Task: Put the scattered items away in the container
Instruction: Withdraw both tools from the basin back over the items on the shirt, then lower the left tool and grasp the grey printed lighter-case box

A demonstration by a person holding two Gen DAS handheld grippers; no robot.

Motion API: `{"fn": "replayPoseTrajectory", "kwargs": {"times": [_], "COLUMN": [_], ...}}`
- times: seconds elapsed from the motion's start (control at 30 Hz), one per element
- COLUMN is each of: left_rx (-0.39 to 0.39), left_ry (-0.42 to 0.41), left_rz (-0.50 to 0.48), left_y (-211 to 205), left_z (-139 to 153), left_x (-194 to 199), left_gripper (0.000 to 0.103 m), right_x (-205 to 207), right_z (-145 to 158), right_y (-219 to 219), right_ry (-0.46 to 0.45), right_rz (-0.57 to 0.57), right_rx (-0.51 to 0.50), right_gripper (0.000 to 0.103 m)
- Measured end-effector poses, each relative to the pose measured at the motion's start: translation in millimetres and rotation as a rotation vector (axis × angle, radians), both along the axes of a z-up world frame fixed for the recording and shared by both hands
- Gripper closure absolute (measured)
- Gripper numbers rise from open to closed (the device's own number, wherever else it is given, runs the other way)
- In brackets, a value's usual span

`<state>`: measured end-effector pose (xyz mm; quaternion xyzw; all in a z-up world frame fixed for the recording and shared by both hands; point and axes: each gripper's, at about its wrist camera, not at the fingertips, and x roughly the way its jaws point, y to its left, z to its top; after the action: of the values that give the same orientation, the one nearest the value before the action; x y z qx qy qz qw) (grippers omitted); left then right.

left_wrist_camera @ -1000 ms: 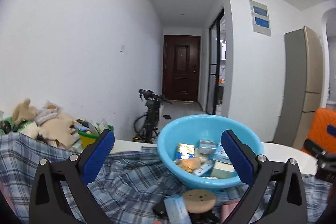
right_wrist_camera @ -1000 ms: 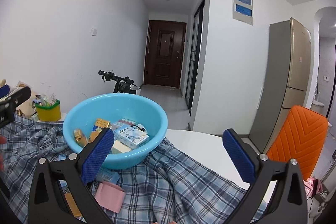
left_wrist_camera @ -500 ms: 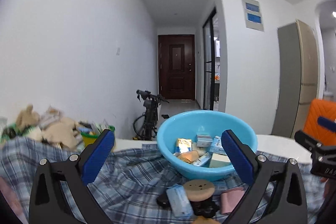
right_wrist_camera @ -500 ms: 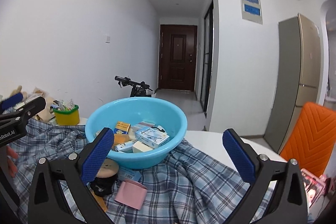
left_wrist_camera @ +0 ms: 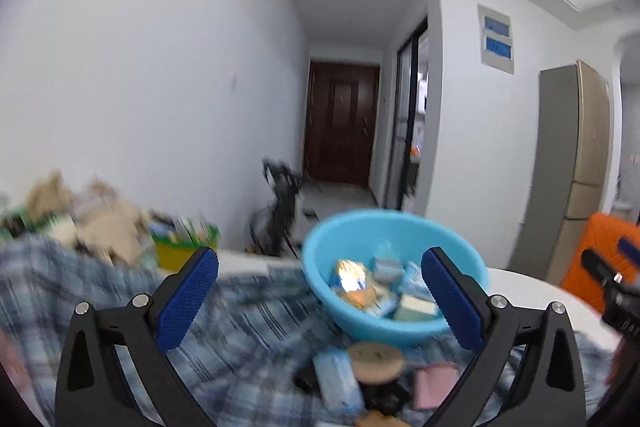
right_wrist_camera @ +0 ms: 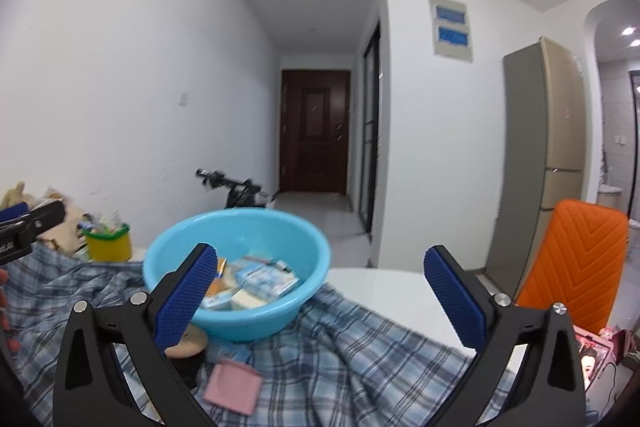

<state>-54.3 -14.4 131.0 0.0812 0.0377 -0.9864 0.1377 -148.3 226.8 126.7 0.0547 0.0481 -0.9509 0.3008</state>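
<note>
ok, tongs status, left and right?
Left tongs: open, holding nothing.
Right tongs: open, holding nothing.

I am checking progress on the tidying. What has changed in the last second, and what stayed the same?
Only the viewpoints shifted: the left gripper is swinging, its picture blurred, and the right gripper turned so the round light-blue plastic basin sits further left. Nothing was grasped or released; both jaws stay wide open and empty. The pink square pad and round tan disc remain on the plaid cloth.
</note>
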Motion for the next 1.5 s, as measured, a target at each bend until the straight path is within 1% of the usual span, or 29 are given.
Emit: {"fn": "replayPoseTrajectory", "kwargs": {"times": [0.03, 0.07, 0.1, 0.13, 0.2, 0.3, 0.33, 0.4, 0.47, 0.5, 0.53, 0.6, 0.63, 0.73, 0.77, 0.8, 0.87, 0.93, 1.0, 1.03, 1.07, 1.13, 1.27, 1.33, 1.4, 1.5], "left_rx": [-0.053, -0.087, -0.098, -0.087, -0.073, -0.071, -0.054, 0.013, 0.102, 0.115, 0.11, 0.054, 0.017, -0.088, -0.109, -0.147, -0.213, -0.241, -0.217, -0.178, -0.152, -0.1, -0.071, -0.056, -0.038, -0.032], "left_ry": [0.026, 0.038, 0.038, 0.04, 0.04, 0.025, 0.018, 0.007, 0.006, 0.001, -0.006, 0.0, 0.01, 0.026, 0.023, 0.013, -0.001, -0.023, -0.048, -0.057, -0.067, -0.099, -0.098, -0.111, -0.116, -0.11], "left_rz": [0.013, 0.024, 0.03, 0.033, 0.043, 0.042, 0.023, -0.017, -0.049, -0.045, -0.021, 0.019, 0.017, -0.022, -0.023, -0.024, -0.032, -0.037, -0.067, -0.103, -0.118, -0.103, -0.107, -0.101, -0.109, -0.109], "left_y": [5.1, 8.8, 10.8, 10.9, 10.5, 10.0, 8.6, 2.8, -4.1, -4.8, -4.2, 1.9, 6.6, 23.5, 27.5, 33.9, 45.4, 52.0, 53.4, 52.5, 52.3, 50.6, 53.5, 54.7, 54.3, 52.4], "left_z": [0.8, 2.0, 2.9, 3.7, 4.2, 2.3, 1.4, -1.4, -3.5, -4.6, -5.8, -9.6, -12.8, -27.3, -29.8, -36.3, -47.6, -56.0, -64.6, -68.0, -70.4, -75.0, -77.4, -76.0, -76.2, -76.6], "left_x": [3.3, 4.1, 4.1, 3.8, 2.4, 1.4, 1.3, 3.7, 8.7, 10.8, 14.2, 23.1, 28.9, 46.1, 49.5, 53.6, 61.0, 66.1, 71.7, 75.7, 78.3, 82.6, 88.2, 86.6, 86.5, 86.9], "left_gripper": [0.0, 0.0, 0.0, 0.0, 0.0, 0.0, 0.0, 0.0, 0.0, 0.0, 0.0, 0.0, 0.0, 0.0, 0.0, 0.0, 0.0, 0.0, 0.0, 0.0, 0.0, 0.0, 0.0, 0.0, 0.0, 0.0], "right_x": [1.2, 1.9, 0.3, -1.8, -3.9, -0.9, 0.5, 2.8, 3.7, 5.4, 7.7, 17.4, 23.8, 46.0, 53.1, 58.8, 69.4, 77.8, 83.6, 86.1, 88.3, 92.1, 94.6, 93.9, 93.6, 93.8], "right_z": [-0.4, -1.1, -1.4, -2.8, -6.0, -10.7, -11.5, -12.0, -10.5, -11.0, -10.7, -13.2, -16.9, -29.0, -33.8, -38.1, -46.3, -52.0, -57.5, -60.5, -63.3, -68.6, -74.6, -75.6, -73.8, -74.2], "right_y": [0.1, -1.1, -3.8, -6.6, -7.9, -12.2, -13.4, -13.5, -10.5, -7.0, -2.4, 5.7, 7.8, 12.6, 13.5, 14.2, 18.5, 24.3, 29.7, 33.0, 34.9, 40.1, 47.8, 48.8, 50.3, 52.3], "right_ry": [0.027, 0.041, 0.04, 0.025, -0.004, 0.014, 0.019, 0.002, -0.053, -0.086, -0.119, -0.144, -0.138, -0.085, -0.069, -0.061, -0.058, -0.067, -0.085, -0.095, -0.102, -0.118, -0.149, -0.157, -0.157, -0.149], "right_rz": [-0.015, -0.022, -0.019, 0.0, 0.084, 0.075, 0.074, 0.077, 0.098, 0.109, 0.117, 0.107, 0.096, 0.072, 0.072, 0.071, 0.081, 0.099, 0.109, 0.108, 0.101, 0.092, 0.094, 0.094, 0.094, 0.086], "right_rx": [0.002, 0.017, 0.044, 0.071, 0.077, 0.113, 0.128, 0.135, 0.117, 0.103, 0.084, 0.068, 0.076, 0.114, 0.128, 0.137, 0.132, 0.109, 0.093, 0.089, 0.086, 0.082, 0.082, 0.086, 0.076, 0.065], "right_gripper": [0.0, 0.0, 0.0, 0.0, 0.0, 0.0, 0.0, 0.0, 0.0, 0.0, 0.0, 0.0, 0.0, 0.0, 0.0, 0.0, 0.0, 0.0, 0.0, 0.0, 0.0, 0.0, 0.0, 0.0, 0.0, 0.0]}}
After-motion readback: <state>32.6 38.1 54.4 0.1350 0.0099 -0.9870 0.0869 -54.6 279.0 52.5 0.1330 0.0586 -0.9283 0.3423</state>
